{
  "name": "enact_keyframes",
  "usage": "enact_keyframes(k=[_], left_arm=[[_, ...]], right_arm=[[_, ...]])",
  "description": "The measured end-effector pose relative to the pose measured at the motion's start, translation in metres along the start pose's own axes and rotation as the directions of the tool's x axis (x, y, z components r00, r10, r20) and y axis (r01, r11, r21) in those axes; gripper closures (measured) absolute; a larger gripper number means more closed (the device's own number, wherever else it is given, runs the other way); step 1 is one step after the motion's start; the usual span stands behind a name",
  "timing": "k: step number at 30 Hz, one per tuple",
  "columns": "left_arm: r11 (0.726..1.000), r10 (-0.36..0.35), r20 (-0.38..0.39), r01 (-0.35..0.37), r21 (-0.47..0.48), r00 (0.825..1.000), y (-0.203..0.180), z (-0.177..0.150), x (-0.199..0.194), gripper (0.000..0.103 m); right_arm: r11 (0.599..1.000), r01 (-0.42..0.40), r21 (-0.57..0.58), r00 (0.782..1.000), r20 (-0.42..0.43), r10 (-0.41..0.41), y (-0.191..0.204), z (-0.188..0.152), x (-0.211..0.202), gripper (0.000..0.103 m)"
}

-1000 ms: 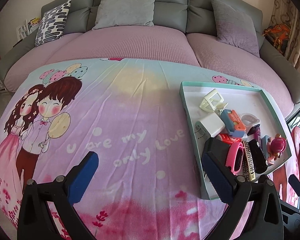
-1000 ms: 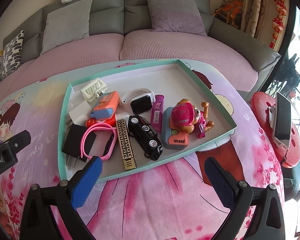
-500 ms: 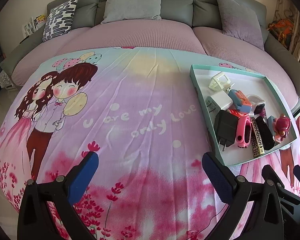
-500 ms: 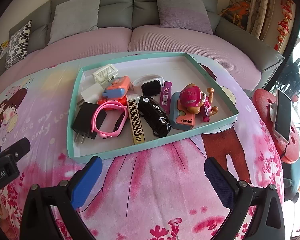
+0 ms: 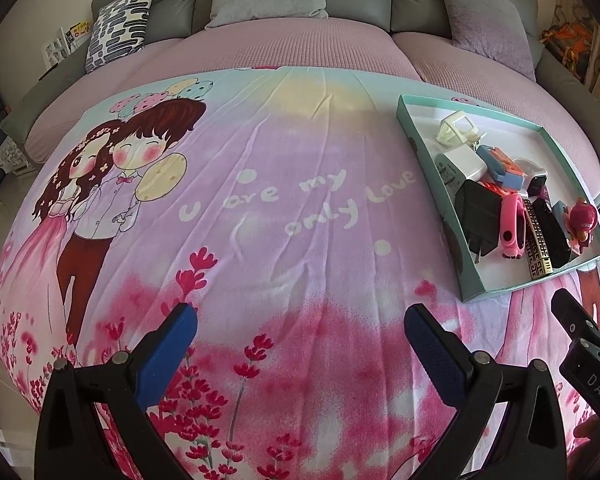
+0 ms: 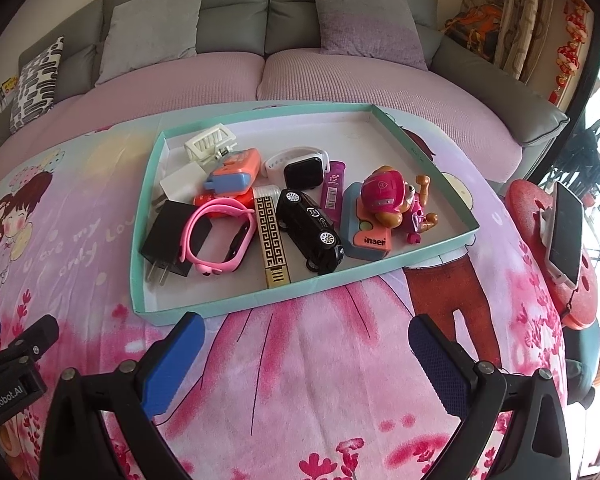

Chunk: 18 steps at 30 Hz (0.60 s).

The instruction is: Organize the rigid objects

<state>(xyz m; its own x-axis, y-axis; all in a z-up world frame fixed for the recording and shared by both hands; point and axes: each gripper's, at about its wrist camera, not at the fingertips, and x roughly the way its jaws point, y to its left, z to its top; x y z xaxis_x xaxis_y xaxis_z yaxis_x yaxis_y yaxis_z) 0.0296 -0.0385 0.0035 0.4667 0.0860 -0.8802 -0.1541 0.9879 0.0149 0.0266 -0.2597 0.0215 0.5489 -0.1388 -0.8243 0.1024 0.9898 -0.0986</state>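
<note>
- Looks pretty much finished, judging by the layout: every small item in view sits inside the teal tray (image 6: pixel 428 160), and nothing loose shows on the cartoon blanket (image 5: pixel 260 200) around it.
- In the tray: black charger (image 6: pixel 168 240) at the near left, pink watch band (image 6: pixel 216 236) lying partly over it, gold patterned lighter (image 6: pixel 274 240), black toy car (image 6: pixel 310 228), and a pink pup toy (image 6: pixel 392 200) on the right, with a white smartwatch (image 6: pixel 300 164) further back.
- Stuff is bunched toward the near half and overlapping, so "organized" is generous; some tidying could be left.
- Left gripper (image 5: pixel 300 328) hangs spread wide over bare blanket, holding nothing.
- Right gripper (image 6: pixel 306 336) is also spread wide and empty, hanging just short of the tray's near edge.
</note>
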Motion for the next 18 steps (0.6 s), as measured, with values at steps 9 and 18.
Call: enact_keyframes(k=[9, 18], left_arm=[[1.0, 0.008, -0.016, -0.008, 0.007, 1.0, 0.002, 0.002, 0.011, 0.0], [0.999, 0.013, 0.002, -0.013, 0.032, 1.0, -0.004, 0.005, 0.013, 0.0]], right_arm=[[1.0, -0.008, 0.007, 1.0, 0.003, 0.007, 0.001, 0.0, 0.006, 0.0], [0.999, -0.022, 0.025, 1.0, 0.005, 0.022, 0.001, 0.001, 0.01, 0.0]])
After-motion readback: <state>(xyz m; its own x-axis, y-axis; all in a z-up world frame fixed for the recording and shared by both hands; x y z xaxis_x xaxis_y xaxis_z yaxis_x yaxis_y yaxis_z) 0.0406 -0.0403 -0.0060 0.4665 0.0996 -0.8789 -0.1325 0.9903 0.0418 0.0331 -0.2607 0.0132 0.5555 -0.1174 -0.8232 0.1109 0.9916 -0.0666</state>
